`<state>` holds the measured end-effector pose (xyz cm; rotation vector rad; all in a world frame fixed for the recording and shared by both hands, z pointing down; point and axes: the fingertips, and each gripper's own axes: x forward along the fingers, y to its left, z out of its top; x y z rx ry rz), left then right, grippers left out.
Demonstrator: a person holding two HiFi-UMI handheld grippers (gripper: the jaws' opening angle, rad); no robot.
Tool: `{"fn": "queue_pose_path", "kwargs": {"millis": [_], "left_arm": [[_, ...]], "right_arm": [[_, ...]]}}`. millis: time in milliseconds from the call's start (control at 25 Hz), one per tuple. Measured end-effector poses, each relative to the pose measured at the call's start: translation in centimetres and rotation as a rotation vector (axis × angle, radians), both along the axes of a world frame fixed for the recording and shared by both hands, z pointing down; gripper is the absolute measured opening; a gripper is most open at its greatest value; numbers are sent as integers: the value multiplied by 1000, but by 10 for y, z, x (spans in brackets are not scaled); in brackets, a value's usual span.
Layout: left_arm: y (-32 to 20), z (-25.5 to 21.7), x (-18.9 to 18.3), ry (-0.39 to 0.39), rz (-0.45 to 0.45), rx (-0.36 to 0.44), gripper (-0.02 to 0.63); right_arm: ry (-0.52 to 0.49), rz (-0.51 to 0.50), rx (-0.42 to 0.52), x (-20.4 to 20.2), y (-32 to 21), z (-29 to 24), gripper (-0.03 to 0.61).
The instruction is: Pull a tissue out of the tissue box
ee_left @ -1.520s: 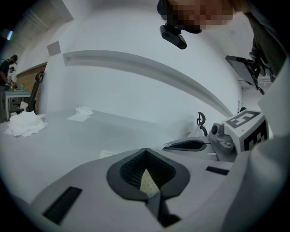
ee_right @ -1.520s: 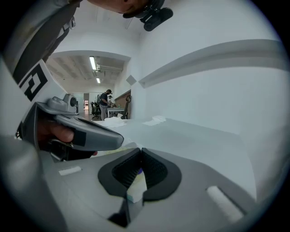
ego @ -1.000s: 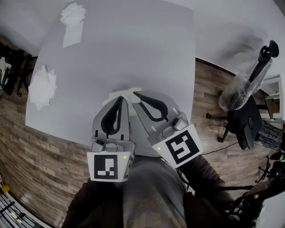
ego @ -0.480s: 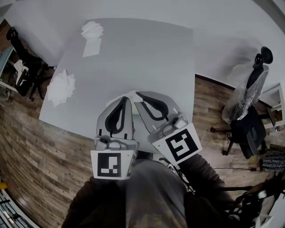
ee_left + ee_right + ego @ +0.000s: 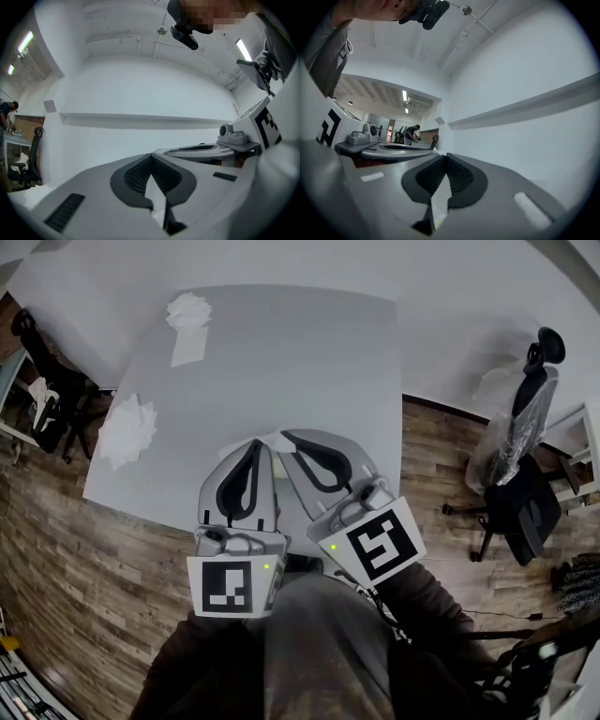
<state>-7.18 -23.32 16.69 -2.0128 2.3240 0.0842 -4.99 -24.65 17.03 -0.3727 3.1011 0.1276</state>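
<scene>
In the head view my left gripper and right gripper are held side by side, high above the grey table, with their tips nearly meeting. A small piece of white tissue shows between the two tips. The left gripper view shows my left gripper shut, with a white tissue pinched between its ribbed pads. My right gripper is likewise shut on a strip of tissue. The tissue box is hidden beneath the grippers.
Two heaps of loose tissues lie on the table, one at the far left corner and one at the left edge. An office chair stands on the wooden floor to the right, another chair to the left.
Both grippers have risen together, still shut on the tissue. The table looks smaller and farther below. The pale box top seen under the tips a second ago is now covered.
</scene>
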Motion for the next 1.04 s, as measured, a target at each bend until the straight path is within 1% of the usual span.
{"fn": "queue_pose_path", "kwargs": {"millis": [120,520,1040], "left_arm": [[-1,-1,3,-5,14,0,-2],[-4,-1,7,-22,43,-2,-2],[1,-5,4,-36,33,6,-2]], "right_arm": [[5,15,-4,3,-1,1,2],[-23,31,-5,5,-3,-4,2],[-40,20,-1,2,1,-9,2]]}}
